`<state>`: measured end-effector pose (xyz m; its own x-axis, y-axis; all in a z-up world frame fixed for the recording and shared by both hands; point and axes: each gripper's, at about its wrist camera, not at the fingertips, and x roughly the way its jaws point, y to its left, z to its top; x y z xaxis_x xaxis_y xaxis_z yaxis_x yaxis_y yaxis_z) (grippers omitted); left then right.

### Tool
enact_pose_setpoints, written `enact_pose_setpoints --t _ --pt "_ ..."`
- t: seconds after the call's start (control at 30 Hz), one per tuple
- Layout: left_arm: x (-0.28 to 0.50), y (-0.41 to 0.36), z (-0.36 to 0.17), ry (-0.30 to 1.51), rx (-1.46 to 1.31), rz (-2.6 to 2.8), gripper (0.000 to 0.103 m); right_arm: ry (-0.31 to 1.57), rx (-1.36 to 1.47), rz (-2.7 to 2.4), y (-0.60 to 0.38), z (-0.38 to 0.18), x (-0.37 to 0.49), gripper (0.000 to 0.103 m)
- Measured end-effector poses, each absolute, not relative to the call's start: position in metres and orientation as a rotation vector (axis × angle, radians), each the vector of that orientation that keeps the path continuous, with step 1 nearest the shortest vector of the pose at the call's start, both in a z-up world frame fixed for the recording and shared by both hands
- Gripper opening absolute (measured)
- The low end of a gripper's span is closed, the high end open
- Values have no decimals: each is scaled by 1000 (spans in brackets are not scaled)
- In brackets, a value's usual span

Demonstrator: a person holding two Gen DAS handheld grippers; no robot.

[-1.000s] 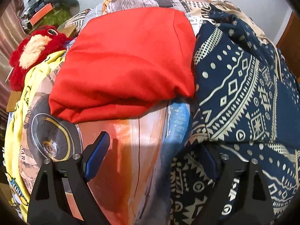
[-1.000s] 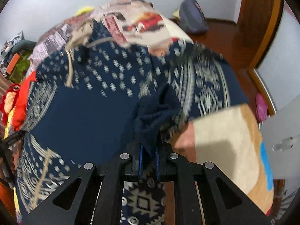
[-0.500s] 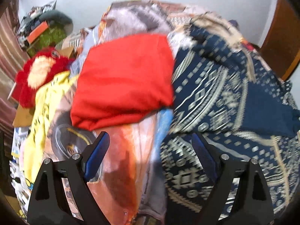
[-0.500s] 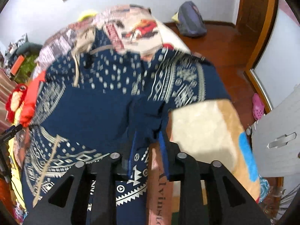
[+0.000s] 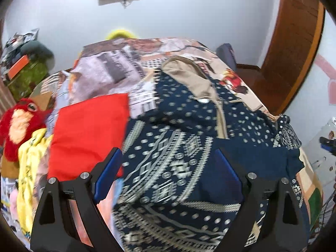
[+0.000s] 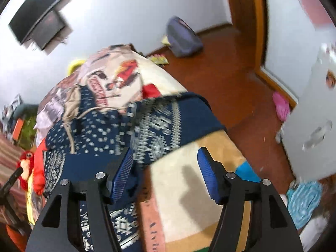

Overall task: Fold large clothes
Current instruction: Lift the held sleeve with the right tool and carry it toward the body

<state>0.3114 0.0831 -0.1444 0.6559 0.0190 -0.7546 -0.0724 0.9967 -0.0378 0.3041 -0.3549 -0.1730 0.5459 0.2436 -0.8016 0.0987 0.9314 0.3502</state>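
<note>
Two grippers, left (image 5: 168, 172) wide apart, right (image 6: 166, 174) just opening, both empty, over one navy patterned garment (image 5: 178, 168).

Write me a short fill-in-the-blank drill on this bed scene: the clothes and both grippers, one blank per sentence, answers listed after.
1. The folded garment lying left of the navy patterned garment is plain ____.
2. The right gripper has just been opening, and its jaws now hold ____.
3. The left gripper hangs over the bed with its jaws ____.
4. The plush toy at the bed's left edge is mainly ____.

Answers: red; nothing; open; red
</note>
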Motion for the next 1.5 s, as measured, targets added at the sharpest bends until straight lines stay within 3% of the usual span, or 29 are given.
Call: enact_pose_setpoints --t 0.27,0.6,0.7,0.77,0.83,1.0,1.27,1.5 --pt "341 51 -183 929 -45 -12 89 1135 639 73 -385 -246 339 60" --pt "353 60 -218 998 -72 10 89 1096 782 -26 -400 -281 389 58" --pt "352 68 -224 1016 -96 24 89 1075 796 -88 -404 -286 397 46" --pt "351 73 -227 1026 -111 34 89 1064 791 -133 -404 -283 399 23" --pt "347 78 -227 1029 -127 42 89 1048 769 -155 -403 -275 397 7" --pt "334 83 -218 1013 -135 51 89 953 592 -141 -387 -224 381 6" --pt "306 81 -187 942 -114 29 89 766 389 68 -327 -98 330 5" --pt "281 84 -167 894 -109 17 90 725 225 246 -248 -63 299 5"
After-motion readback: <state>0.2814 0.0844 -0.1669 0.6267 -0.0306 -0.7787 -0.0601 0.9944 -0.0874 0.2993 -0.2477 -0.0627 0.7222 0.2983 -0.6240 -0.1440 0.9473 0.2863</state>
